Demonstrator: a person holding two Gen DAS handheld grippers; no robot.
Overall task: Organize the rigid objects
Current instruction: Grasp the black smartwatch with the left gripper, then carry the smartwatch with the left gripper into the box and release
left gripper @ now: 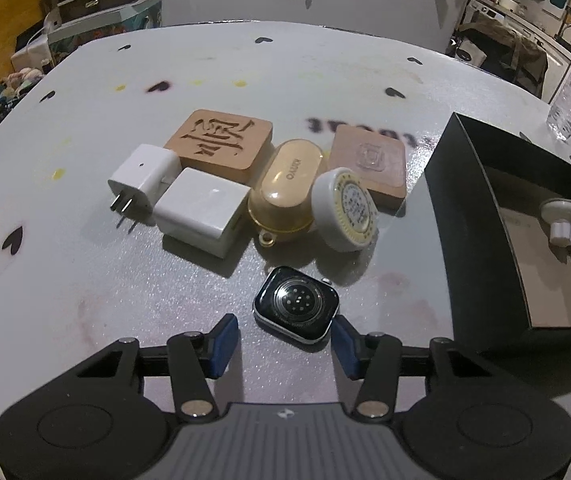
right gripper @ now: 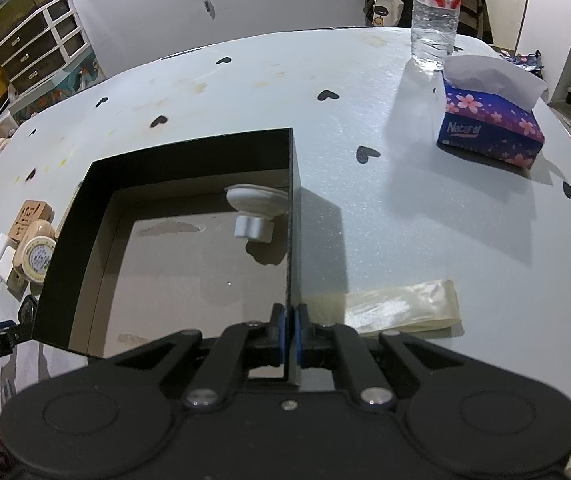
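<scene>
A strapless smartwatch body (left gripper: 295, 304) lies face down on the white table. My left gripper (left gripper: 283, 320) is open just in front of it, its blue pads (left gripper: 221, 344) on either side of the watch's near edge; the right pad is close to the watch, the left one apart. Behind lie a carved wooden block (left gripper: 219, 144), two white chargers (left gripper: 201, 208), a beige earbud case (left gripper: 285, 188), a round white dial (left gripper: 345, 208) and a pinkish wooden square (left gripper: 369, 160). My right gripper (right gripper: 290, 312) is shut on the right wall of the black box (right gripper: 189, 152), which holds a white knob (right gripper: 253, 212).
A water bottle (right gripper: 437, 8) and a blue tissue box (right gripper: 489, 124) stand at the far right of the table. A folded clear plastic bag (right gripper: 397, 304) lies right of the black box. Drawers and clutter sit beyond the table's far left edge.
</scene>
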